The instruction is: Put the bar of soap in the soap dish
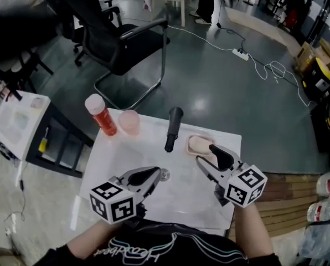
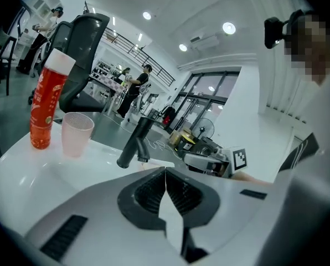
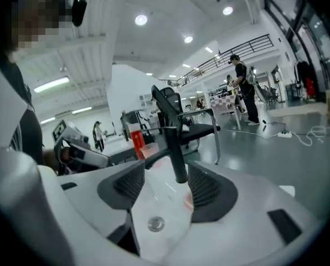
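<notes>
White counter (image 1: 120, 173), soap (image 1: 201, 144) in dish (image 1: 189, 148)

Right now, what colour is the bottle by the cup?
Bottle: red, pale cap. Best in left gripper view.

White basin top (image 1: 115, 168) carrying a red bottle (image 1: 101, 115), pink cup (image 1: 129, 122), black faucet (image 1: 173, 128), and soap dish (image 1: 189, 147) holding soap (image 1: 199, 143).

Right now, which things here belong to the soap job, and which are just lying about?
Job: bar of soap, soap dish.
Lying about: red bottle, pink cup, faucet.
</notes>
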Motion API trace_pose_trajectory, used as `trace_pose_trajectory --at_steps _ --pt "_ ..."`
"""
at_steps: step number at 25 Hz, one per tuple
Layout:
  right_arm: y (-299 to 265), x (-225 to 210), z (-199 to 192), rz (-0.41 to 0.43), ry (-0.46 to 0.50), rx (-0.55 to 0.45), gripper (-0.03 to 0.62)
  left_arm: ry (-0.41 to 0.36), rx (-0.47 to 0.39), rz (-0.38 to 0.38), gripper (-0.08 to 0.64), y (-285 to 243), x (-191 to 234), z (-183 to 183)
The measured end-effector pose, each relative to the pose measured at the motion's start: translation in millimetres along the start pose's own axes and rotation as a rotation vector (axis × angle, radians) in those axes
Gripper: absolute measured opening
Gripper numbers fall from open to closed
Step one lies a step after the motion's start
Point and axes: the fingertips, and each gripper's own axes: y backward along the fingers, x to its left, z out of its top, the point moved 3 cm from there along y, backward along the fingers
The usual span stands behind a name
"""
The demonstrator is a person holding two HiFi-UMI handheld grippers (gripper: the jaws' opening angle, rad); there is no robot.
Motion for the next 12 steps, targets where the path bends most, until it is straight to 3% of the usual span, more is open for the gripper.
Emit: trace_pose_trajectory --at_steps 3,5,12 --pt "23.9 23.7 9.9 0.023 -0.014 -0.080 0.191 -0.041 -0.004 -0.035 0.023 -6.2 -13.1 7.3" --pt "36.1 35.2 12.7 0.016 0.006 -0.100 0.104 -0.067 -0.003 -0.056 0.023 -8.6 -22.4 11.2" --pt "57.8 63.3 22.7 0.059 -0.024 -0.165 0.029 -0.115 -0.031 -0.116 0.023 -1.6 -45.7 21.5"
